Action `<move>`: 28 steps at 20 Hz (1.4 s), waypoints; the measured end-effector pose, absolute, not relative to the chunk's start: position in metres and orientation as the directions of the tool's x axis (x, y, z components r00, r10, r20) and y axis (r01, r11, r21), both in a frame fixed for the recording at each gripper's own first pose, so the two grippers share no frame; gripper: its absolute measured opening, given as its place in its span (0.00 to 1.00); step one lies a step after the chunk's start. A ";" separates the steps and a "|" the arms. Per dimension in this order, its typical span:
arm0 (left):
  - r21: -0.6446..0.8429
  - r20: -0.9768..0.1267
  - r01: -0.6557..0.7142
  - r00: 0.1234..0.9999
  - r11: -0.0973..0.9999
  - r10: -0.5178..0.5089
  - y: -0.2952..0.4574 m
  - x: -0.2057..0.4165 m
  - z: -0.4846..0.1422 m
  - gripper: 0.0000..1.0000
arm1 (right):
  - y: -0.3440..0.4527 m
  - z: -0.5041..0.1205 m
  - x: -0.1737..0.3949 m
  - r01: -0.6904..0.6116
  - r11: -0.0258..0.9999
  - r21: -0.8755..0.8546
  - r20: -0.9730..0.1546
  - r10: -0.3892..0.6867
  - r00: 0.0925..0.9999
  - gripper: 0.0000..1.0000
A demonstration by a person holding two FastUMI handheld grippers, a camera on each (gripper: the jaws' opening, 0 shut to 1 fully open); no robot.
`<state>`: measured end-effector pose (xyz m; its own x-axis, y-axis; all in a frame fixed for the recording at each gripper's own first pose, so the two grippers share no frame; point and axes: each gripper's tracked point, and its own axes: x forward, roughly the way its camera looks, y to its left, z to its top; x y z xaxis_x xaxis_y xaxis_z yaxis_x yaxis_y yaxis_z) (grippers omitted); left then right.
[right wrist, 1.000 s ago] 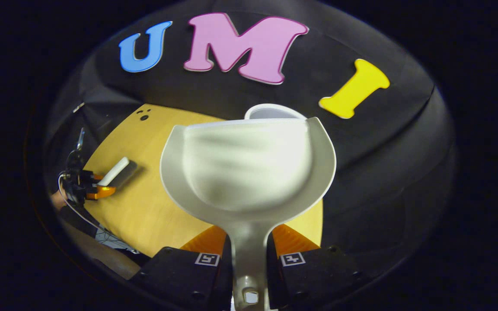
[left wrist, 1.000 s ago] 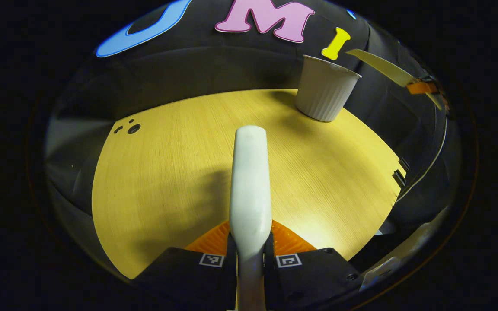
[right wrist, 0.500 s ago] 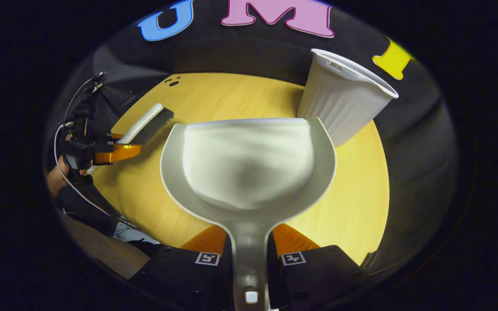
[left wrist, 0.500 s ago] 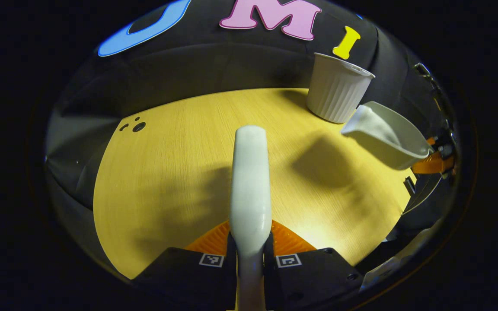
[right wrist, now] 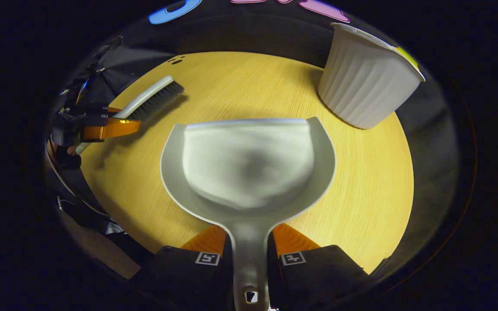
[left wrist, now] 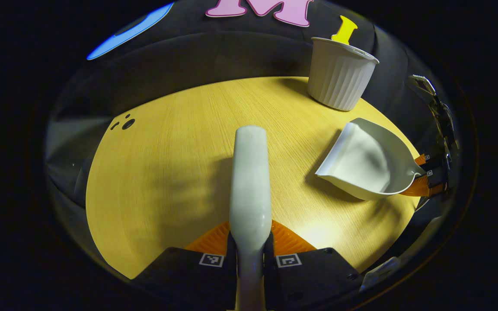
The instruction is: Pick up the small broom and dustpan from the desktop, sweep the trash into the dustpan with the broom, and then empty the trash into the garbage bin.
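My left gripper (left wrist: 249, 244) is shut on the white handle of the small broom (left wrist: 250, 185), which points forward over the yellow round table (left wrist: 167, 164). In the right gripper view the broom (right wrist: 151, 98) shows its dark bristles at the left, held just above the table by the left gripper (right wrist: 115, 128). My right gripper (right wrist: 249, 246) is shut on the handle of the white dustpan (right wrist: 249, 166), whose pan looks empty and sits low over the table. In the left gripper view the dustpan (left wrist: 363, 162) lies at the right, with the right gripper (left wrist: 424, 175) behind it. The white ribbed garbage bin (left wrist: 339, 80) (right wrist: 368, 86) stands at the table's far right.
Small dark holes (left wrist: 124, 124) mark the table's far left edge. Black cloth walls close off the back. A person's hand (right wrist: 65, 149) and cables (right wrist: 76, 203) sit past the table's left edge in the right gripper view.
The right gripper has brought the dustpan down from above the bin to just over the table in front of it. The broom has hardly moved.
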<state>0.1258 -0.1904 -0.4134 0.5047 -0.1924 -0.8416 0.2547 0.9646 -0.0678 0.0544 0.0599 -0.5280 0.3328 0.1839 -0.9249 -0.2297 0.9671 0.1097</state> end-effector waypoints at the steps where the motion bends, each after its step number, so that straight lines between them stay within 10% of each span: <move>1: -0.055 -0.847 0.257 0.500 0.965 -0.181 -0.192 0.127 -0.418 0.29 | 0.060 -0.532 0.055 -0.232 0.967 0.105 -0.925 0.180 0.334 0.36; 17: 0.024 -0.856 0.255 0.504 0.967 -0.112 -0.173 0.120 -0.413 0.42 | 0.063 -0.526 0.046 -0.161 0.971 0.177 -0.920 0.222 0.323 0.42; 28: -0.039 -0.683 0.175 0.714 0.984 -0.154 -0.170 0.106 -0.281 0.42 | 0.069 -0.372 0.062 -0.162 0.973 0.163 -0.772 0.228 0.594 0.43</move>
